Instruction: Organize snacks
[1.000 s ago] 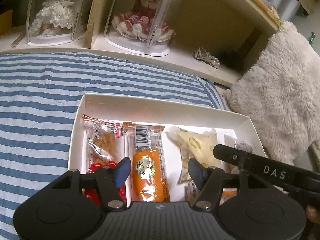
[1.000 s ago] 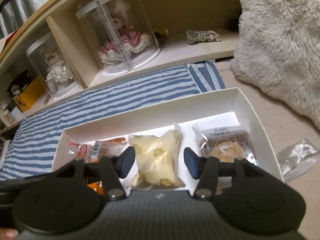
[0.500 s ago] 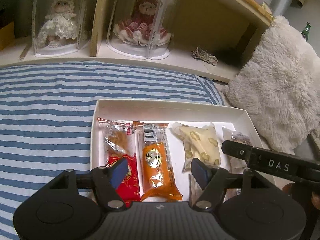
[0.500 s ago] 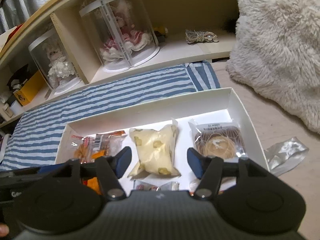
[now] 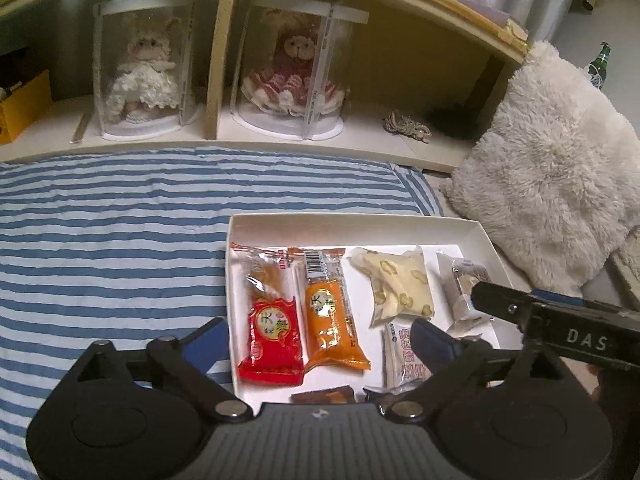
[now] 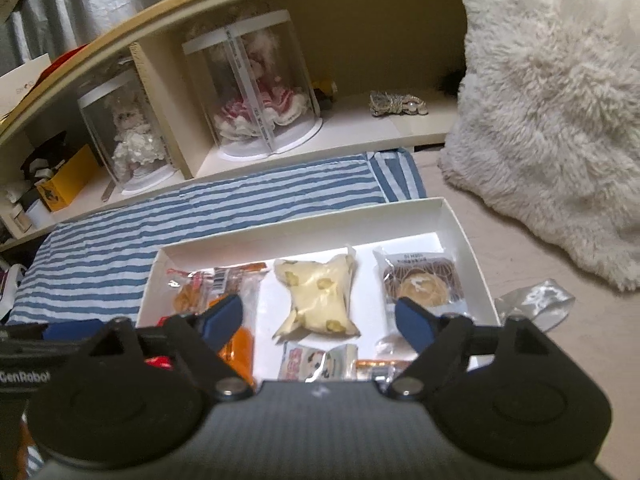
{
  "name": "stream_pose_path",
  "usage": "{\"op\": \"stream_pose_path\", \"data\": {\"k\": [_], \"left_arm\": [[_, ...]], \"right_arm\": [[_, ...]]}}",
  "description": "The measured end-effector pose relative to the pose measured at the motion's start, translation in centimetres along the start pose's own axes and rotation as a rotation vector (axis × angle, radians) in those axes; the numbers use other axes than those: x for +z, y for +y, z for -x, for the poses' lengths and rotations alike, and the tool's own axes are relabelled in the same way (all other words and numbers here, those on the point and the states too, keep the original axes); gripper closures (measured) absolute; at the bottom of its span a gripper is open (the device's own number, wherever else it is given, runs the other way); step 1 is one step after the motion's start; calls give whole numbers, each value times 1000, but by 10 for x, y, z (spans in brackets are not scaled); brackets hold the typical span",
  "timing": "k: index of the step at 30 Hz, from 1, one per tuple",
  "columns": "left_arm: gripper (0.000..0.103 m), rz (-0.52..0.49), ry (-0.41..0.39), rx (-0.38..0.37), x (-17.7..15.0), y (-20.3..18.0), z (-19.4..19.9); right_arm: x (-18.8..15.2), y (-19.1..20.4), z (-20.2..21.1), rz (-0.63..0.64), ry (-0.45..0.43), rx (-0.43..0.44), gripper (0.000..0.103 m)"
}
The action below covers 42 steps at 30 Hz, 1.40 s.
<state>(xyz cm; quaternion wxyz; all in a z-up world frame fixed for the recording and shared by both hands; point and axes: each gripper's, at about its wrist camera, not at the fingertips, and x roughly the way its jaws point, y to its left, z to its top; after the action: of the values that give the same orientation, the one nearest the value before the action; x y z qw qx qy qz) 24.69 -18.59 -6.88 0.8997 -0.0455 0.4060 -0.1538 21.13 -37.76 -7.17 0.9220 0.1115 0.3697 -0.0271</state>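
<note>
A white box [image 5: 352, 224] [image 6: 304, 228] lies on the bed and holds several snack packets: a red one [image 5: 274, 340], an orange one [image 5: 330, 316], a pale yellow one [image 5: 400, 284] [image 6: 318, 296] and a brown cookie pack [image 6: 422, 284]. More packets lie along the near edge, partly hidden. My left gripper [image 5: 316, 340] is open and empty above the box's near left part. My right gripper [image 6: 318, 318] is open and empty above the box's near edge; its body also shows in the left wrist view [image 5: 560, 320].
A blue striped sheet [image 5: 112, 248] covers the bed to the left. A shelf behind holds two doll cases [image 5: 292, 68] [image 5: 144, 76]. A fluffy white cushion [image 5: 552, 184] lies to the right. A crumpled clear wrapper [image 6: 536, 304] lies outside the box on the right.
Both grippers have pulled back and up from the box, so more of the box and its packets shows. Both stay open and empty.
</note>
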Motion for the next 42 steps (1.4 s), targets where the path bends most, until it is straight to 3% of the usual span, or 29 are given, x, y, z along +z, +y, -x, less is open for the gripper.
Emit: {"op": "stream_pose_path", "data": {"k": [10, 24, 30, 36, 42], "left_arm": [[0, -5, -38, 23, -6, 12, 48], [0, -8, -118, 21, -22, 23, 132], [0, -42, -130, 128, -36, 24, 160], [0, -80, -151, 116, -58, 24, 181], [0, -126, -210, 161, -83, 19, 200]], "right_arm": [[0, 18, 50, 13, -63, -34, 1], [-27, 37, 118, 57, -80, -62, 1], [-45, 46, 155, 92, -120, -47, 1], [-65, 54, 192, 110, -169, -27, 1], [-85, 57, 219, 128, -196, -11, 1]]}}
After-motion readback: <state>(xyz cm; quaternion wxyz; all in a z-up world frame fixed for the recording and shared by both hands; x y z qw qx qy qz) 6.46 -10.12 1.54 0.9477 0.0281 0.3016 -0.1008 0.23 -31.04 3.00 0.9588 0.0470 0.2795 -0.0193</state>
